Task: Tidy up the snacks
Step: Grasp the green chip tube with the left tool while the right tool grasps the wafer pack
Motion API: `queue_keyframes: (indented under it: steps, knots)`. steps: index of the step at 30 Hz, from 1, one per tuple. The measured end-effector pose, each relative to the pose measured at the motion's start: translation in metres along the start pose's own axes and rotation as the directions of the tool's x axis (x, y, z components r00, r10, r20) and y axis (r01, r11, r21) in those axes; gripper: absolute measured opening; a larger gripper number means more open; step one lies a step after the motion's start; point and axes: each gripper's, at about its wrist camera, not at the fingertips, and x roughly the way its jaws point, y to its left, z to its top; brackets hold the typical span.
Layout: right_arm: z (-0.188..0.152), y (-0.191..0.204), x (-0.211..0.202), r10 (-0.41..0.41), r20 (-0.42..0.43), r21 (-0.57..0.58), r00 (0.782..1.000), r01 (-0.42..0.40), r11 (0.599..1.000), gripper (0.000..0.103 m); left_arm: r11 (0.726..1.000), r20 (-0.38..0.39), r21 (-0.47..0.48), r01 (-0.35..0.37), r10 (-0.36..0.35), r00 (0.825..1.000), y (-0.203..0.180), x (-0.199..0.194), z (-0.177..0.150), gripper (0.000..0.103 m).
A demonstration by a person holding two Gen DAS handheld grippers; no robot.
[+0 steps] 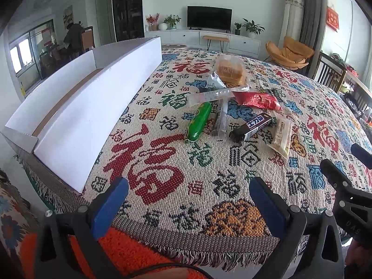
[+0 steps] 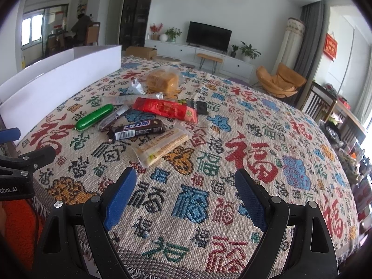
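Observation:
Snacks lie in a loose pile mid-table on a patterned woven cloth (image 1: 209,162): a green sausage-shaped pack (image 1: 199,121) (image 2: 94,117), a dark chocolate bar (image 1: 251,126) (image 2: 138,129), a beige wafer pack (image 1: 281,137) (image 2: 162,146), a red packet (image 1: 257,100) (image 2: 165,109), clear stick packs (image 1: 214,96) and bagged bread (image 1: 230,70) (image 2: 162,80). A long white open box (image 1: 76,116) (image 2: 53,83) stands at the left. My left gripper (image 1: 188,197) is open and empty near the front edge. My right gripper (image 2: 186,190) is open and empty, to its right.
The cloth's fringe hangs over the near table edge (image 1: 186,255). An orange rug (image 1: 130,258) lies below. A TV cabinet (image 2: 197,53), an orange chair (image 2: 279,79) and wooden chairs (image 2: 325,102) stand beyond the table. The right gripper shows in the left wrist view (image 1: 344,186).

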Motion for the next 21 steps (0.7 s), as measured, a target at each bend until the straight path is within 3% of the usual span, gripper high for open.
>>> queue_keyframes:
  steps: [4, 7, 8, 11, 16, 18, 21]
  knots:
    - [0.009, -0.020, 0.007, -0.008, -0.002, 0.013, 1.000, 0.008, 1.000, 0.089, 0.996, -0.024, -0.085, 0.038, -0.040, 0.999, 0.025, 0.002, 0.002, 0.103]
    - [0.022, -0.059, 0.027, 0.033, -0.075, 0.111, 0.997, -0.024, 0.993, 0.089, 0.984, -0.049, -0.163, 0.067, -0.075, 0.996, 0.043, 0.008, 0.002, 0.103]
    - [0.025, -0.069, 0.038, 0.067, -0.128, 0.138, 0.990, -0.049, 0.989, 0.089, 0.981, -0.060, -0.181, 0.071, -0.083, 0.995, 0.046, 0.011, 0.003, 0.103]
    - [0.025, -0.082, 0.069, 0.203, -0.269, 0.209, 0.942, -0.148, 0.967, 0.089, 0.981, -0.083, -0.183, 0.065, -0.081, 0.993, 0.044, 0.016, 0.002, 0.103]
    - [0.035, -0.047, 0.101, 0.337, -0.353, 0.196, 0.873, -0.283, 0.939, 0.089, 0.991, -0.081, -0.126, 0.037, -0.047, 0.996, 0.033, 0.017, 0.002, 0.103]
    - [0.041, -0.036, 0.114, 0.353, -0.355, 0.217, 0.866, -0.291, 0.932, 0.089, 0.993, -0.079, -0.117, 0.031, -0.040, 0.996, 0.032, 0.016, 0.002, 0.103]
    - [0.047, -0.026, 0.138, 0.326, -0.385, 0.268, 0.863, -0.234, 0.935, 0.089, 0.992, -0.079, -0.119, 0.030, -0.040, 0.996, 0.033, 0.016, 0.002, 0.103]
